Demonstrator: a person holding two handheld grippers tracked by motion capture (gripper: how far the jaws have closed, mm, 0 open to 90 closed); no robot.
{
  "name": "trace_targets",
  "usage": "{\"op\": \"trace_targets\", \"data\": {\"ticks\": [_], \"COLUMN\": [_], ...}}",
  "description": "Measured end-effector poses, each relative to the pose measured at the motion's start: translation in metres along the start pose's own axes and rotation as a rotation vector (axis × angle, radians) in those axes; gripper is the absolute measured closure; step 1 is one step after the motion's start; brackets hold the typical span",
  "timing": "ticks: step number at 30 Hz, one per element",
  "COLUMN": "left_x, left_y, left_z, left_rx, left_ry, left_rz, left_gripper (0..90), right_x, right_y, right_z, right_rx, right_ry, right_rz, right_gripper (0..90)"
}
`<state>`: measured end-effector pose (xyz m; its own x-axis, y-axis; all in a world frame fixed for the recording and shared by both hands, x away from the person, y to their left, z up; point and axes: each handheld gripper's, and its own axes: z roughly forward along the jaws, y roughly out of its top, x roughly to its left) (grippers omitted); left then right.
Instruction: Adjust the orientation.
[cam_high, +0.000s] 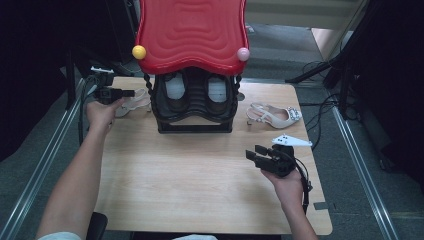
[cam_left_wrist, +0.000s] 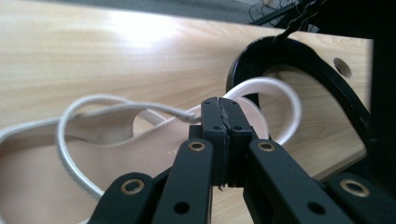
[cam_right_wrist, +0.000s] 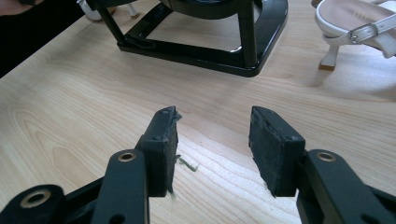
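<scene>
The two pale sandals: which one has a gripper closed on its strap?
The sandal left of the black stand: the left gripper pinches its strap. The other sandal stands untouched.

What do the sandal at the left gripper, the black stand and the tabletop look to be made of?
Sandal: pale, matte leather or imitation, going by its stitched insole edge and thin rounded straps. Black stand: glossy moulded plastic or lacquered metal; its sheen leaves that open. Tabletop: light wood or wood-look laminate, with printed-looking grain and a soft glare.
</scene>
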<state>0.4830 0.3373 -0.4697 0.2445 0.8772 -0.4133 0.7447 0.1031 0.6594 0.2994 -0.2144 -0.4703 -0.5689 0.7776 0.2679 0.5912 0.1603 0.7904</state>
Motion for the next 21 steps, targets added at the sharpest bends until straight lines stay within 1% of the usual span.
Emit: {"op": "trace_targets", "data": {"ticks": [2, 3, 4, 6, 8, 10, 13, 14, 15, 16, 18, 19, 20, 21], "left_x": [0.005, 0.006, 0.006, 0.007, 0.011, 0.013, 0.012, 0.010, 0.009, 0.008, 0.010, 0.011, 0.013, 0.013], "left_y": [-0.006, -0.009, -0.012, -0.017, -0.022, -0.026, -0.030, -0.031, -0.032, -0.033, -0.034, -0.034, -0.034, -0.034], "left_z": [0.005, 0.005, 0.005, 0.005, 0.003, 0.002, 0.001, 0.001, 0.001, 0.001, 0.000, 0.000, -0.001, -0.002], "left_rx": [0.009, 0.001, -0.004, -0.009, -0.004, -0.003, 0.011, 0.015, 0.010, 0.010, 0.008, 0.012, 0.019, 0.027], "left_ry": [-0.009, -0.008, 0.003, 0.044, 0.034, 0.035, 0.038, 0.045, 0.061, 0.070, 0.060, 0.061, 0.063, 0.064], "left_rz": [-0.024, -0.032, -0.033, -0.013, -0.031, -0.037, -0.020, -0.012, 0.000, 0.002, -0.002, -0.006, 0.000, -0.002], "left_gripper": [90.0, 90.0, 90.0, 90.0, 90.0, 90.0, 90.0, 89.8, 89.9, 90.0, 90.0, 90.0, 90.0, 90.0], "right_x": [0.000, -0.001, -0.002, -0.003, -0.002, -0.001, -0.001, -0.001, 0.000, 0.000, 0.001, 0.001, 0.001, 0.001], "right_y": [0.000, -0.001, -0.001, -0.001, -0.001, -0.001, -0.001, -0.001, -0.001, -0.001, -0.001, -0.001, -0.002, -0.002], "right_z": [0.001, 0.001, 0.001, 0.002, 0.002, 0.001, 0.002, 0.002, 0.003, 0.003, 0.003, 0.003, 0.003, 0.003], "right_rx": [0.006, 0.007, 0.011, 0.014, 0.014, 0.014, 0.020, 0.021, 0.021, 0.021, 0.021, 0.022, 0.024, 0.025], "right_ry": [-0.001, 0.003, 0.002, 0.001, -0.004, -0.003, -0.004, -0.005, -0.006, -0.003, -0.005, -0.004, -0.005, -0.007], "right_rz": [-0.003, 0.001, 0.004, 0.010, 0.001, -0.006, -0.005, -0.009, -0.010, -0.006, -0.009, -0.011, -0.012, -0.012], "right_gripper": [53.1, 53.0, 53.0, 53.0, 53.0, 52.9, 52.8, 52.8, 52.8, 52.8, 52.7, 52.7, 52.7, 52.6]}}
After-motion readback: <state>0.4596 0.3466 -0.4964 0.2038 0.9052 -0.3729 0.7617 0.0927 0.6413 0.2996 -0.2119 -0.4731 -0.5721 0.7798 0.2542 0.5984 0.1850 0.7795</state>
